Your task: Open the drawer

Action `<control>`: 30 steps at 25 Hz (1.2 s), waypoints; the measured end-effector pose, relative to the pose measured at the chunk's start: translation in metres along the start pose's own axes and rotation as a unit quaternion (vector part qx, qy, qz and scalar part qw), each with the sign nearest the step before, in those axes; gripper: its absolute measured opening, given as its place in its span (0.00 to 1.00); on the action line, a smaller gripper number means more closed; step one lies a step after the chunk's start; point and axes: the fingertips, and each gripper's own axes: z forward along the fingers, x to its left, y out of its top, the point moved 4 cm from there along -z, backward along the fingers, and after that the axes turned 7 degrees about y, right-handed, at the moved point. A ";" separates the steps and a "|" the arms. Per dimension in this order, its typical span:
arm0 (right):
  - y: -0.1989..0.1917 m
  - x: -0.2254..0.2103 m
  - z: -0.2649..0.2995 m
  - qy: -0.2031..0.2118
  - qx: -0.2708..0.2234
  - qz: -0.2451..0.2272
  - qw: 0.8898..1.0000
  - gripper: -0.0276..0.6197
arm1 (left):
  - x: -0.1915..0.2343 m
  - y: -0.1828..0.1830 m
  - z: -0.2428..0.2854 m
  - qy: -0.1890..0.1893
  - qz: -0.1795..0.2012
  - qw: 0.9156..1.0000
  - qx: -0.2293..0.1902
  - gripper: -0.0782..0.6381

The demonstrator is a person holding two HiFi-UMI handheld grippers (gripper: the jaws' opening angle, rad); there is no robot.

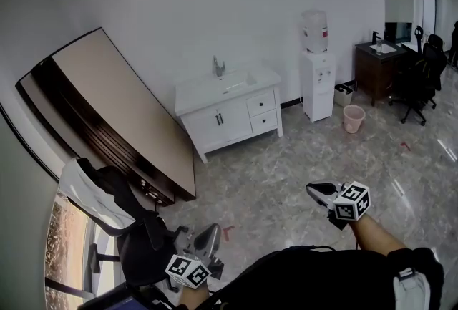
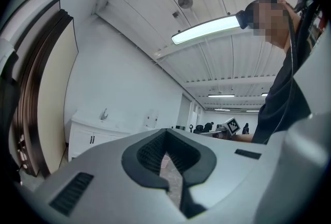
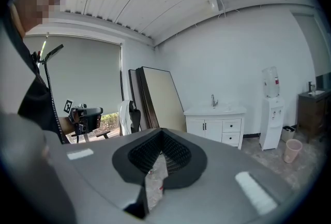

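Note:
A white sink cabinet (image 1: 227,109) stands against the far wall, with two small drawers (image 1: 262,112) stacked at its right end, both pushed in. It also shows in the right gripper view as the cabinet (image 3: 214,124) with its drawers (image 3: 231,131), and at the left of the left gripper view (image 2: 88,137). My left gripper (image 1: 209,235) is low at the bottom left, my right gripper (image 1: 316,191) at the lower right. Both are far from the cabinet, across open floor. The jaws of the left gripper (image 2: 166,151) and of the right gripper (image 3: 160,154) are shut with nothing between them.
A large brown board (image 1: 122,115) leans on the left wall. An office chair (image 1: 132,230) with a white garment stands by my left gripper. Right of the cabinet are a water dispenser (image 1: 317,76), a pink bin (image 1: 353,118), a dark cabinet (image 1: 378,69) and black chairs (image 1: 422,79).

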 end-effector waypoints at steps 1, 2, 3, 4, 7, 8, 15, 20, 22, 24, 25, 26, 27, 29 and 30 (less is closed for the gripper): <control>0.000 0.002 0.009 -0.001 0.001 0.000 1.000 0.04 | 0.010 0.001 -0.002 0.000 0.000 1.000 0.001 0.10; 0.000 0.004 0.019 -0.002 0.002 0.001 1.000 0.04 | 0.018 0.003 -0.003 0.000 0.002 1.000 0.003 0.10; 0.000 0.006 0.028 -0.003 0.003 0.002 1.000 0.04 | 0.026 0.006 -0.005 0.001 0.004 1.000 0.006 0.10; 0.000 0.007 0.037 -0.003 0.004 0.001 1.000 0.04 | 0.034 0.008 -0.006 0.003 0.006 1.000 0.008 0.10; 0.002 0.011 0.066 0.001 0.005 -0.002 1.000 0.04 | 0.062 0.012 -0.012 0.005 0.009 1.000 0.006 0.10; 0.003 0.012 0.074 0.003 0.005 -0.003 1.000 0.04 | 0.069 0.014 -0.014 0.007 0.009 1.000 0.008 0.10; 0.004 -0.008 0.100 0.011 0.011 0.001 1.000 0.04 | 0.095 0.014 0.003 0.019 0.004 1.000 0.016 0.10; 0.009 -0.054 0.108 0.024 0.008 0.006 1.000 0.04 | 0.092 0.011 0.048 0.024 0.007 0.999 0.020 0.10; 0.016 -0.079 0.107 0.033 0.006 0.000 0.999 0.04 | 0.084 0.013 0.073 0.027 0.008 0.999 0.015 0.10; 0.027 -0.107 0.104 0.039 0.004 -0.004 0.999 0.04 | 0.076 0.015 0.098 0.028 0.011 1.000 0.006 0.10; 0.032 -0.121 0.103 0.042 0.003 -0.006 0.999 0.04 | 0.074 0.017 0.110 0.031 0.012 0.999 0.003 0.10; 0.037 -0.133 0.103 0.045 0.001 -0.007 0.999 0.04 | 0.071 0.018 0.120 0.035 0.014 0.999 0.000 0.10; 0.041 -0.145 0.102 0.048 -0.001 -0.009 0.999 0.04 | 0.069 0.018 0.130 0.039 0.015 0.999 -0.001 0.10; 0.049 -0.168 0.099 0.054 -0.006 -0.012 0.998 0.04 | 0.065 0.016 0.150 0.047 0.015 0.999 -0.004 0.10; 0.051 -0.179 0.096 0.056 -0.008 -0.014 0.998 0.04 | 0.061 0.016 0.161 0.051 0.014 0.999 -0.004 0.10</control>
